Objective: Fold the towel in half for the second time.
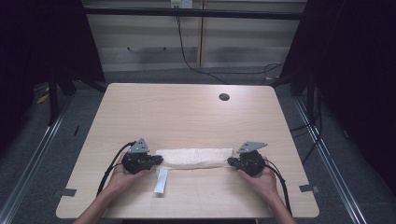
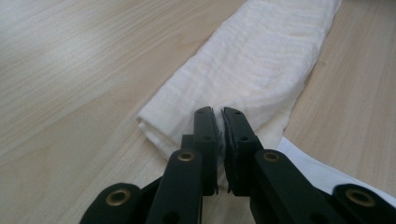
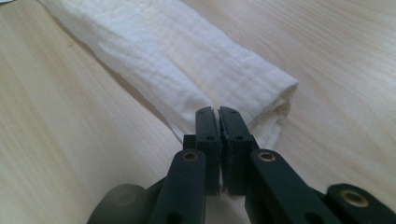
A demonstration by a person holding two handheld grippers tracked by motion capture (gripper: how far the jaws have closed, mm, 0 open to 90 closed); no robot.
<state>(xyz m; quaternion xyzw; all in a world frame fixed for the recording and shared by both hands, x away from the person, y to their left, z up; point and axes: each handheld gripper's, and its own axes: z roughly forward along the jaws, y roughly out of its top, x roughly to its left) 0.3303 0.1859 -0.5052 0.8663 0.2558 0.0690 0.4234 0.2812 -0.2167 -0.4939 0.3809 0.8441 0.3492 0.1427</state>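
High view shows our left tool (image 1: 156, 161) and right tool (image 1: 231, 161), both pinching the ends of the folded white cloth (image 1: 196, 157) in the lower centre of the surface (image 1: 187, 112). We judge another fold comes next, needing an even lift.

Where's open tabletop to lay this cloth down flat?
The wide stretch of table between the folded cloth and the cable hole is bare. The near edge is crowded: both tongs, left and right, plus a white strip.
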